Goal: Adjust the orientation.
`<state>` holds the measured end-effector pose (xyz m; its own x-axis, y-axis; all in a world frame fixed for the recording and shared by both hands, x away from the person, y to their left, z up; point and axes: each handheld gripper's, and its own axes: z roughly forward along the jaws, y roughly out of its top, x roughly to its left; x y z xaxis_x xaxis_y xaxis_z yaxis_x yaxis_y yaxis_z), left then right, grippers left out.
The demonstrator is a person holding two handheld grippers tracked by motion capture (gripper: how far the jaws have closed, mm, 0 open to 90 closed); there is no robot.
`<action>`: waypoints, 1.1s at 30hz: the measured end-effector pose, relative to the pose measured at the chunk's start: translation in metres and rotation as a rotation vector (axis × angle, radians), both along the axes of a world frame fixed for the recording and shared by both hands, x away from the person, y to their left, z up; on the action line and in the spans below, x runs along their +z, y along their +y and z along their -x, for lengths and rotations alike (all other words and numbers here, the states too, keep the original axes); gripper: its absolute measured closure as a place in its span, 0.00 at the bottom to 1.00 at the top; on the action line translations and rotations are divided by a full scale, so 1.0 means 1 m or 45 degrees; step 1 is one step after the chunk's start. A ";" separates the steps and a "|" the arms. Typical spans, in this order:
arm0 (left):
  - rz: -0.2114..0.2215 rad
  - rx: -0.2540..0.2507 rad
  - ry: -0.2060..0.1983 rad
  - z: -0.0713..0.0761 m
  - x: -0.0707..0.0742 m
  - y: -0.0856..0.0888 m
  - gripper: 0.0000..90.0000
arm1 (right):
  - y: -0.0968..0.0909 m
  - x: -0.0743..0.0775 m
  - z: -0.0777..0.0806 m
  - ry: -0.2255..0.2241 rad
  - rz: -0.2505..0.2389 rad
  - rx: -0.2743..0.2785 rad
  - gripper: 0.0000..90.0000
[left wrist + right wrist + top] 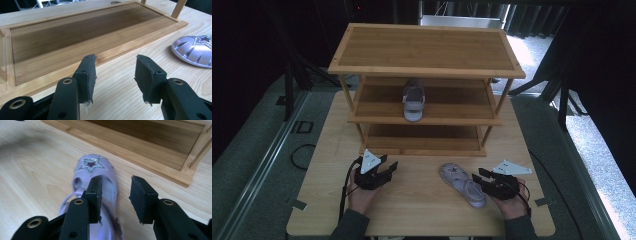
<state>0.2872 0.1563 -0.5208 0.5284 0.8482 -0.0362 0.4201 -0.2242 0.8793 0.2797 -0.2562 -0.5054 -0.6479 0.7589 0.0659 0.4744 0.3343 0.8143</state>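
Observation:
A lavender child's shoe [462,184] with a silver star on its toe [92,167] lies on the table's right half, toe pointing toward the rack. My right gripper [477,176] hovers at its heel end, open [116,179]. Its left jaw sits over the shoe's strap and the right jaw over bare table, and the pads do not press on the shoe. A matching shoe [413,102] stands on the middle shelf of the wooden rack [427,47]. My left gripper [389,163] rests open and empty [115,58] before the bottom shelf [75,32]. The first shoe's toe [197,50] lies to its right.
The three-tier bamboo rack takes up the back half of the light wooden table [412,210]. Its bottom shelf [155,135] has a raised rim close in front of both grippers. Dark floor and black stands surround the table.

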 end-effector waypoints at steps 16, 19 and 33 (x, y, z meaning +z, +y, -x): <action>0.003 0.010 0.006 -0.001 -0.002 0.002 0.58 | 0.001 -0.006 0.019 0.012 0.085 0.062 0.64; 0.001 0.008 0.009 -0.001 -0.002 0.002 0.58 | 0.001 -0.006 0.018 0.008 0.096 0.051 0.63; 0.005 0.003 0.012 -0.002 -0.003 0.001 0.58 | 0.009 -0.019 0.002 0.075 0.212 0.037 0.77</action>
<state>0.2889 0.1571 -0.5238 0.5258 0.8495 -0.0442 0.4289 -0.2198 0.8762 0.2773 -0.2470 -0.5241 -0.6685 0.7434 -0.0206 0.5080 0.4766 0.7175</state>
